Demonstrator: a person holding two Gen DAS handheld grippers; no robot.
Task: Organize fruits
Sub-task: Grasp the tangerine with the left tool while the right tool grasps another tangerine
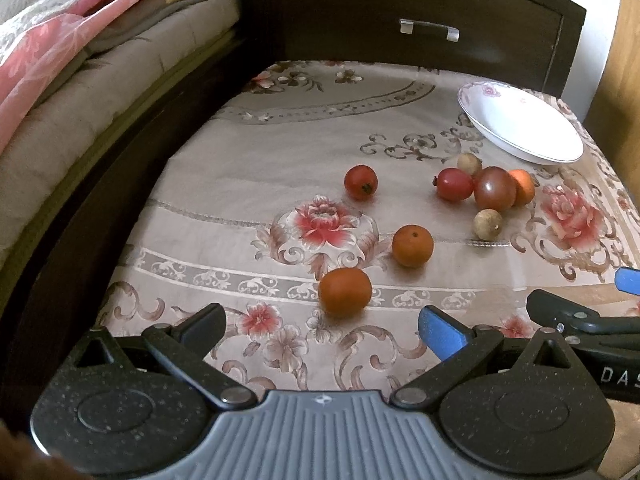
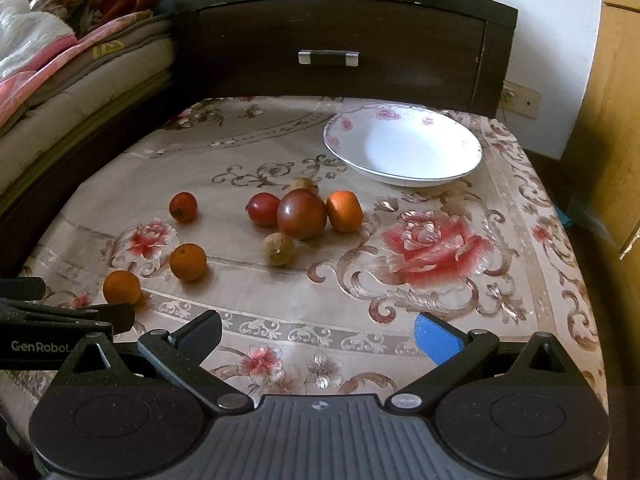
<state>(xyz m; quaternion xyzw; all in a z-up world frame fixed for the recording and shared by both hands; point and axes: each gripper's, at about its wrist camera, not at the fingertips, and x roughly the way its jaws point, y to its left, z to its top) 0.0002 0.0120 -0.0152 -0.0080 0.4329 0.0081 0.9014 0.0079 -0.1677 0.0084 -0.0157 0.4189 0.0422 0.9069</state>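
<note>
Floral cloth (image 2: 400, 300), plate (image 2: 404, 176) empty; both grippers, left (image 1: 322, 326) and right (image 2: 318, 330), gape unladen. Nearest orange (image 1: 345, 292): straddle it squarely, squeeze gently.

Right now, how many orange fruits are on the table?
3. One lies nearest the left gripper, one just beyond it, and one sits in the cluster by the plate. More may be hidden.

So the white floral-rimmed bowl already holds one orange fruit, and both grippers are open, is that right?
Not quite: the white floral-rimmed bowl holds nothing, as the right wrist view shows. All fruits lie on the tablecloth. Left gripper and right gripper are open.
</note>
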